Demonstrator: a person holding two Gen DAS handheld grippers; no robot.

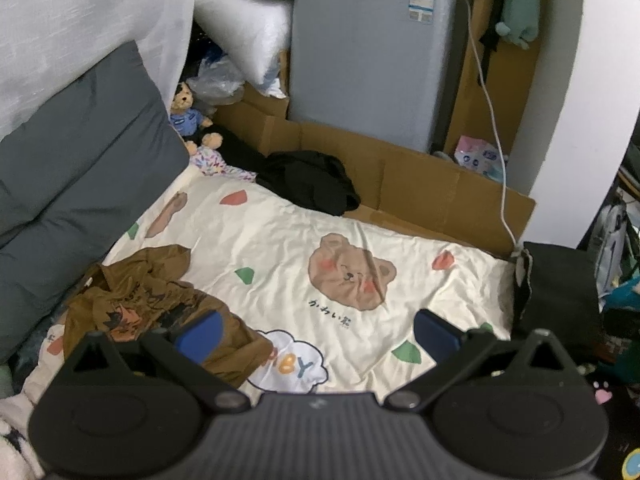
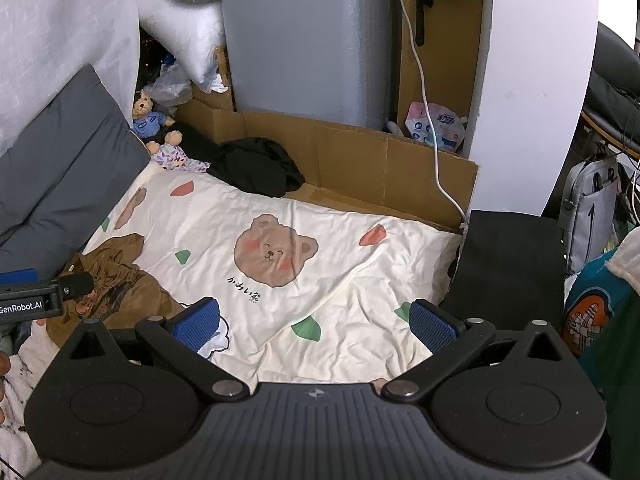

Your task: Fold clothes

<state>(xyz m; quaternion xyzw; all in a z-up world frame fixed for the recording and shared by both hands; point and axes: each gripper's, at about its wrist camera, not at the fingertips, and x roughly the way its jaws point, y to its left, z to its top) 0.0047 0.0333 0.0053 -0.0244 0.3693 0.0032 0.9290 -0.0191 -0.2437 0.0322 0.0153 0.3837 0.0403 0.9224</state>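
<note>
Left wrist view shows the left tool (image 1: 316,330) and right tool (image 2: 314,322) both spread wide and empty above the bed (image 1: 460,276), the crumpled brown shirt (image 1: 160,304) lying at its left, so a blind pinch risks bunching several layers.

Cream blanket (image 1: 280,240) bore brown bears and green and red shapes; crumpled shirt (image 1: 160,300) was brown.

Count on the bed: one brown garment (image 1: 160,304) at 8 o'clock; one black garment (image 1: 312,182) at 12 o'clock; one small patterned cloth (image 1: 218,165) at 11 o'clock. One dressed teddy bear (image 1: 191,118) beside it. One grey cushion (image 1: 76,152) at 9 o'clock. Two claws, left (image 1: 316,338) and right (image 2: 314,326).
</note>
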